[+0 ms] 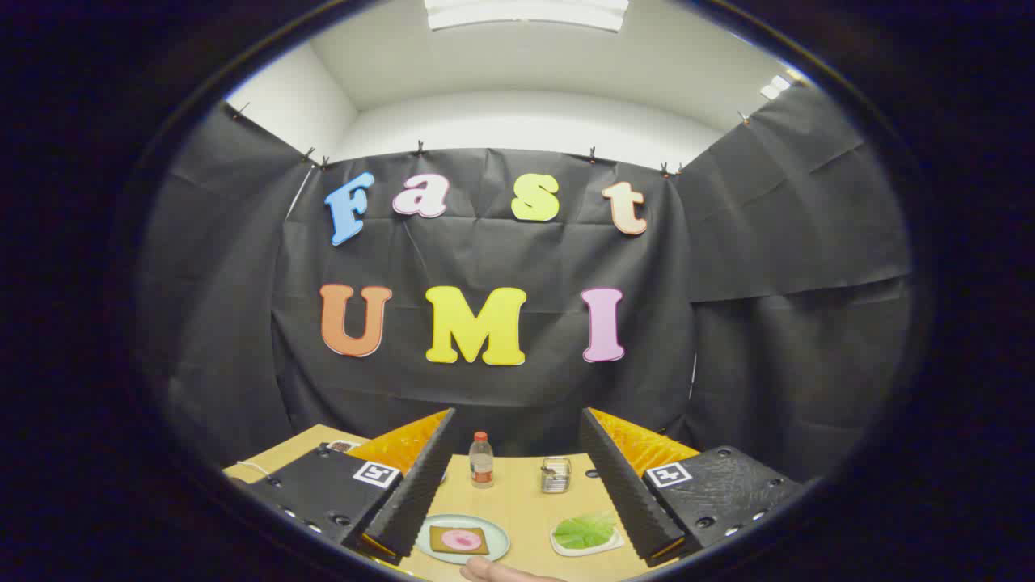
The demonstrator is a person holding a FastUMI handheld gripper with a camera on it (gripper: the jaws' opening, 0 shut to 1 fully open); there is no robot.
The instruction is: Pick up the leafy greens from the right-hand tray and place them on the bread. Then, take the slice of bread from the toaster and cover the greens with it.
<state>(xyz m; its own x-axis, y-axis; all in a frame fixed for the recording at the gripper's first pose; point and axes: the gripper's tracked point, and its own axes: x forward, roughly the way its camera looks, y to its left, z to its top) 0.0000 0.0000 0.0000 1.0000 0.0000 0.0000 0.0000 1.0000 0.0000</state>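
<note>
My gripper (pixel 517 477) stands open high above the wooden table (pixel 517 501), its two black ridged fingers (pixel 420 477) spread wide with nothing between them. Below and between them, a pale round plate (pixel 493 529) holds a slice of bread (pixel 458 538) topped with a pink round slice. To its right, close to the right finger, a small white tray (pixel 598 546) carries the leafy greens (pixel 584 530). Farther back on the table stands a small silver toaster (pixel 555 475); I cannot tell whether bread sits in it.
A small bottle (pixel 481 459) with a red cap stands at the back of the table, left of the toaster. A person's hand (pixel 501 572) shows at the near table edge. A small dish (pixel 343 445) sits at the far left behind the left finger.
</note>
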